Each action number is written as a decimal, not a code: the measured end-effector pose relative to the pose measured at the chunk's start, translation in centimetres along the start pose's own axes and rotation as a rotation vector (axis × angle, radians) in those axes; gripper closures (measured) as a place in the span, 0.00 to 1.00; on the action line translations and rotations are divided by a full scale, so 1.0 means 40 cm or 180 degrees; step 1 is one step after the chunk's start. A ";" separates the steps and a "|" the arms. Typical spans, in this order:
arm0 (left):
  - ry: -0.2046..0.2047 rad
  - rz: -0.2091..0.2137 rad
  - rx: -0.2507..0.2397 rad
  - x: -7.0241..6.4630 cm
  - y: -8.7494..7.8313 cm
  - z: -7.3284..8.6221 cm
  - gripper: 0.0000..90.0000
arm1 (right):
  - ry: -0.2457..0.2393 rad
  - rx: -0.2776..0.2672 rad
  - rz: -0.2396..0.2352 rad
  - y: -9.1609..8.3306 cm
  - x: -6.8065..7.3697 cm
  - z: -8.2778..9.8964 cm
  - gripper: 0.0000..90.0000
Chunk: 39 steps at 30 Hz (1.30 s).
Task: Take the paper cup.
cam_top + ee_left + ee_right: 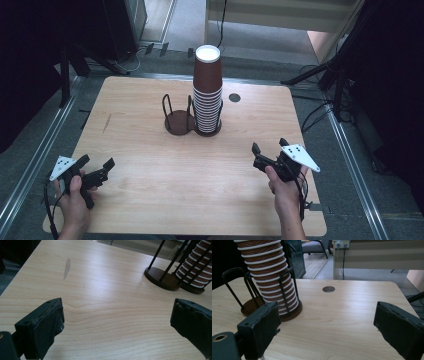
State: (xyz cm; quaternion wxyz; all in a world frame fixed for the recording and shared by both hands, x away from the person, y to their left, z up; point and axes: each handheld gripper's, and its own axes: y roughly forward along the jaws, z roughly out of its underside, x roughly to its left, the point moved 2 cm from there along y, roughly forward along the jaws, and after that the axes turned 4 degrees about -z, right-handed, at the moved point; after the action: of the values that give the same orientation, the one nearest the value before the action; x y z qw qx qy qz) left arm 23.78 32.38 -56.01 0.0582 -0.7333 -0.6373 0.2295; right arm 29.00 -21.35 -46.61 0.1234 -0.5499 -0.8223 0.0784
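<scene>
A tall stack of brown paper cups [207, 90] with white rims stands upside down in the right ring of a dark wire cup holder [180, 120] at mid-table. The holder's left ring is empty. In the right gripper view the stack [268, 277] rises at upper left; in the left gripper view the stack [198, 267] is at upper right beside the holder's empty base [160, 277]. My left gripper [96, 162] rests open near the front left edge with nothing between its jaws. My right gripper [269, 146] is open at the front right, also with nothing in it.
The wooden table [150, 165] has a round cable hole [234, 97] behind the cups and a grey smear [106, 122] at left. Dark stands and cables surround the table on the floor. Metal rails run along both sides.
</scene>
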 end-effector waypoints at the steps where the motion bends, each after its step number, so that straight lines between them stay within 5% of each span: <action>1: -0.0003 -0.0001 0.0002 0.000 0.000 0.000 0.00 | -0.0020 -0.0005 -0.0011 0.006 0.005 -0.005 0.07; 15: -0.0058 -0.0003 -0.0025 0.004 -0.001 0.000 0.00 | 0.0049 -0.0115 -0.0258 0.088 0.094 -0.052 0.11; 26: -0.0047 0.0014 0.0013 0.004 0.002 -0.001 0.00 | -0.0090 -0.0153 -0.0178 0.136 0.151 -0.095 0.12; 39: -0.0058 0.0039 0.0013 0.004 0.004 -0.001 0.00 | -0.0174 -0.0084 -0.0303 0.202 0.212 -0.139 0.00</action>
State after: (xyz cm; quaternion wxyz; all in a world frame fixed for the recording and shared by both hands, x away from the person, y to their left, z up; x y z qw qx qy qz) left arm 23.94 32.51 -56.07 0.0526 -0.7350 -0.6328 0.2378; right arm 34.66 -10.47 -42.43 0.0973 -0.5093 -0.8516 0.0766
